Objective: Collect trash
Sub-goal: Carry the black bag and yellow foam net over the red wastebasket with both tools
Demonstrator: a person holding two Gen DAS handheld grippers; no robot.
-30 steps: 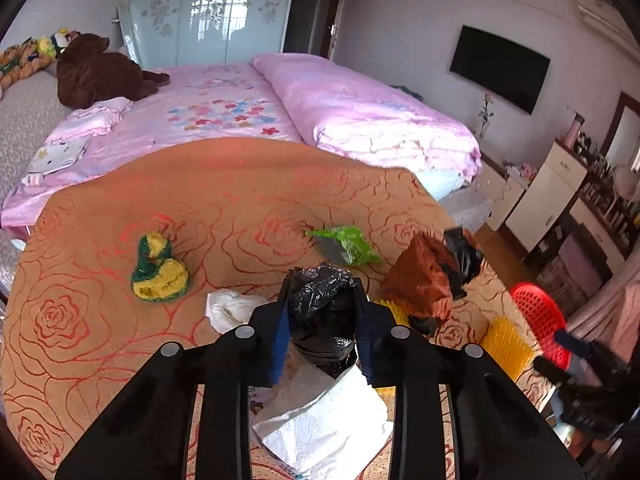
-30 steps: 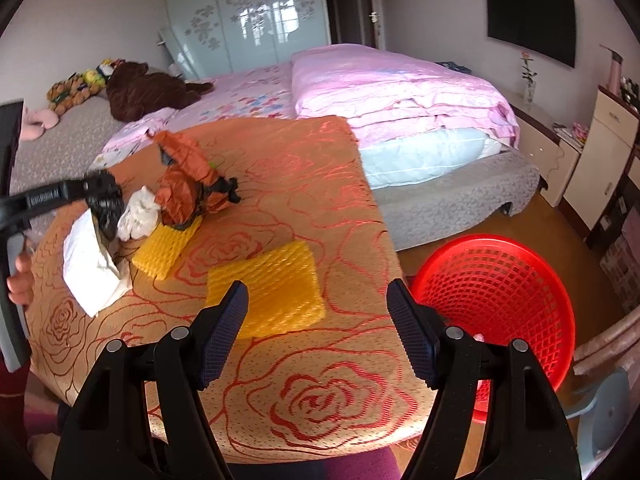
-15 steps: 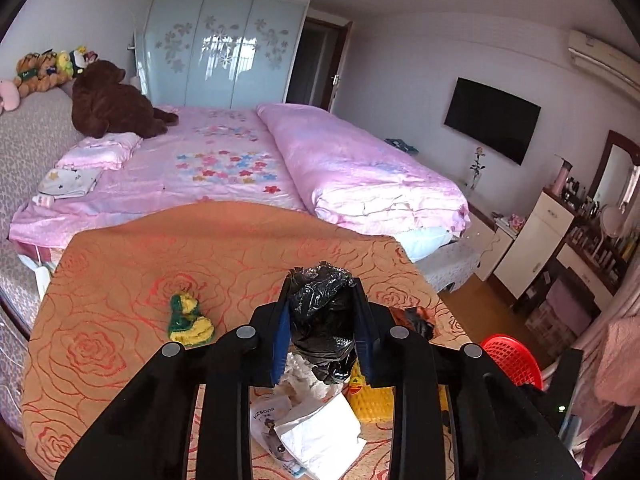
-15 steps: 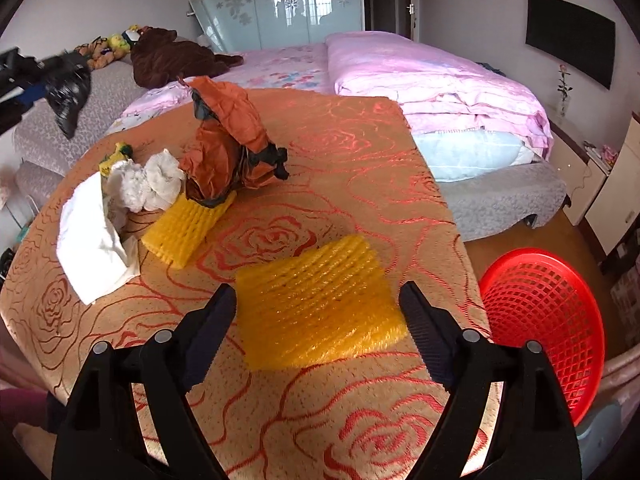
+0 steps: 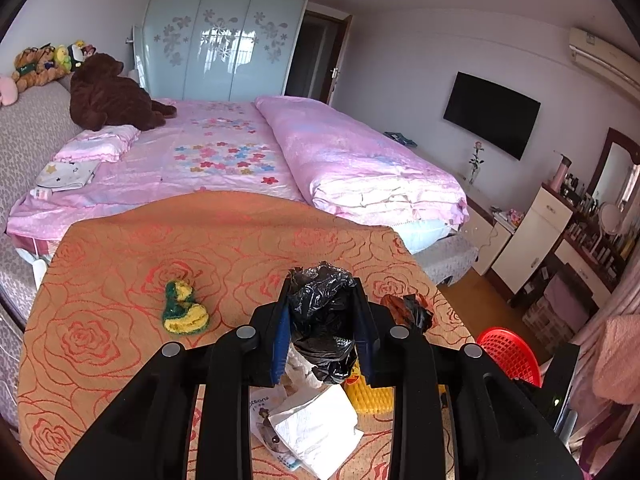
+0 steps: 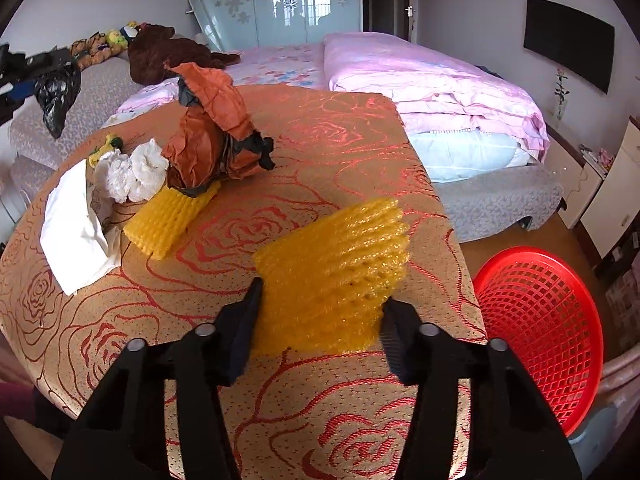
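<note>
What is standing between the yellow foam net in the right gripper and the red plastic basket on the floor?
Nothing visible. The yellow foam net sits between the closing right gripper, and the red plastic basket lies past the table edge, open-topped.

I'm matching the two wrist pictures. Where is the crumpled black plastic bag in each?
Left wrist: black plastic bag at centre, clamped in the left gripper.
Right wrist: far upper left, hanging above the table edge.
Shared landmark: red basket, on the floor at right.
</note>
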